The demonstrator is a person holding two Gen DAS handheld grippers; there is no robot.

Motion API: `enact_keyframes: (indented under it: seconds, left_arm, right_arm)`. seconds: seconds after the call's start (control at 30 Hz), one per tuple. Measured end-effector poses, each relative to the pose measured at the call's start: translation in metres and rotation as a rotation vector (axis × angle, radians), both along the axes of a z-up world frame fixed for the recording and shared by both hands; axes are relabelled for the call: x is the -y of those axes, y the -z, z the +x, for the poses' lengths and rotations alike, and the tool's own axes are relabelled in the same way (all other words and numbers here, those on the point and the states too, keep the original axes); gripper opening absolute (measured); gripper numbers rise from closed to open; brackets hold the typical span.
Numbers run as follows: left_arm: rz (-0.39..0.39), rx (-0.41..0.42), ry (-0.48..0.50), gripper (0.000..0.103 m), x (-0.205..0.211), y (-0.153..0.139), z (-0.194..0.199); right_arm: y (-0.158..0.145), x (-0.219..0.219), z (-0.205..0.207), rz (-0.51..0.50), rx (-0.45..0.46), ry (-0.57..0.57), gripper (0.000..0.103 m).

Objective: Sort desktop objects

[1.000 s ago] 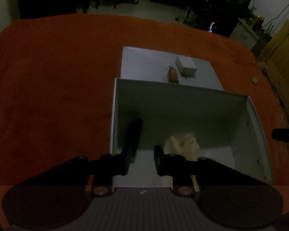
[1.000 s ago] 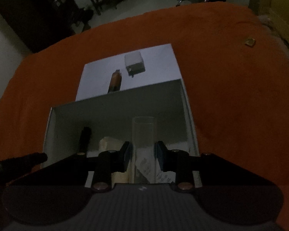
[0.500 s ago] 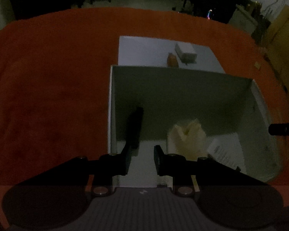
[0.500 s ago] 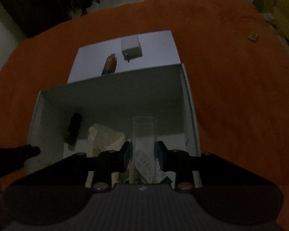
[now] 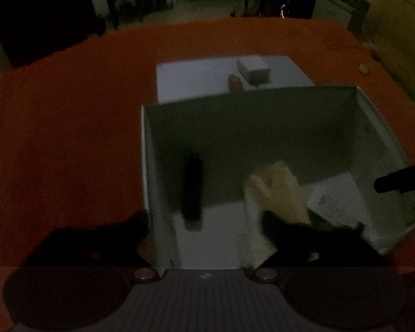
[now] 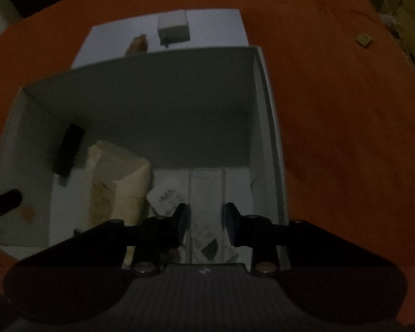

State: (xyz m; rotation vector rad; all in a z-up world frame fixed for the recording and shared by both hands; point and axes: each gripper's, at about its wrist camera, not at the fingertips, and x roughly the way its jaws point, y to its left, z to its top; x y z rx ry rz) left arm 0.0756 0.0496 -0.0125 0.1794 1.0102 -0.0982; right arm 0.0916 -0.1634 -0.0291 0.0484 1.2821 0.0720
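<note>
Right wrist view: right tool (image 6: 204, 220) grips a clear tube (image 6: 206, 193) upright over the white box (image 6: 265, 88), at 5 o'clock of its floor. Left tool (image 5: 207, 235) jaws have just been opening wide, nothing between; black cylinder (image 5: 192, 188) lies inside at 9 o'clock.

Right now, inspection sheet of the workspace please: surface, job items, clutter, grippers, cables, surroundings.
Surface: orange cloth, white sheet.
Job items: clear tube over open box; black stick, beige wad, printed slip inside; white block, brown item on sheet.
Clutter: small scrap.
Grippers: left gripper just opened, fingers empty; right gripper shut on tube.
Cables: nothing seen.
Surroundings: dark room.
</note>
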Motion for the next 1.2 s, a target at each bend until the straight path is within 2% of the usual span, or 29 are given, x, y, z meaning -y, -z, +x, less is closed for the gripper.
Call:
enact_keyframes:
  seconds: [0.17, 0.3, 0.37, 0.53, 0.63, 0.7, 0.73, 0.77, 0.83, 1.03, 1.2]
  left_arm:
    - [0.011, 0.032, 0.025, 0.103, 0.005, -0.006, -0.003]
    - [0.093, 0.067, 0.052, 0.103, 0.013, -0.004, -0.005]
    - [0.128, 0.083, 0.078, 0.103, 0.017, -0.005, -0.007]
    - [0.136, 0.090, 0.110, 0.103, 0.020, -0.007, -0.009]
    - [0.186, 0.071, 0.125, 0.103, 0.024, 0.000, -0.009]
    - [0.235, 0.060, 0.142, 0.103, 0.028, 0.006, -0.010]
    - [0.253, 0.056, 0.152, 0.103, 0.029, 0.008, -0.010]
    - [0.263, 0.053, 0.161, 0.103, 0.030, 0.010, -0.011]
    - [0.266, 0.049, 0.174, 0.103, 0.031, 0.012, -0.012]
    - [0.270, 0.049, 0.178, 0.103, 0.030, 0.013, -0.011]
    - [0.263, 0.046, 0.172, 0.103, 0.028, 0.013, -0.010]
  right_arm:
    - [0.017, -0.005, -0.002, -0.049, -0.024, -0.032, 0.032]
    - [0.026, -0.011, -0.006, -0.102, -0.026, -0.056, 0.032]
    - [0.027, -0.013, -0.007, -0.095, -0.028, -0.063, 0.032]
    - [0.029, -0.017, -0.008, -0.094, -0.020, -0.075, 0.032]
    - [0.029, -0.017, -0.007, -0.092, -0.017, -0.060, 0.036]
    - [0.028, -0.017, -0.006, -0.089, -0.017, -0.053, 0.040]
    - [0.028, -0.018, -0.006, -0.090, -0.017, -0.057, 0.046]
    - [0.028, -0.020, -0.006, -0.098, -0.016, -0.059, 0.062]
    - [0.026, -0.023, -0.007, -0.116, -0.002, -0.060, 0.080]
    - [0.024, -0.026, -0.006, -0.114, -0.016, -0.076, 0.093]
    - [0.013, -0.018, -0.004, -0.047, 0.029, -0.016, 0.102]
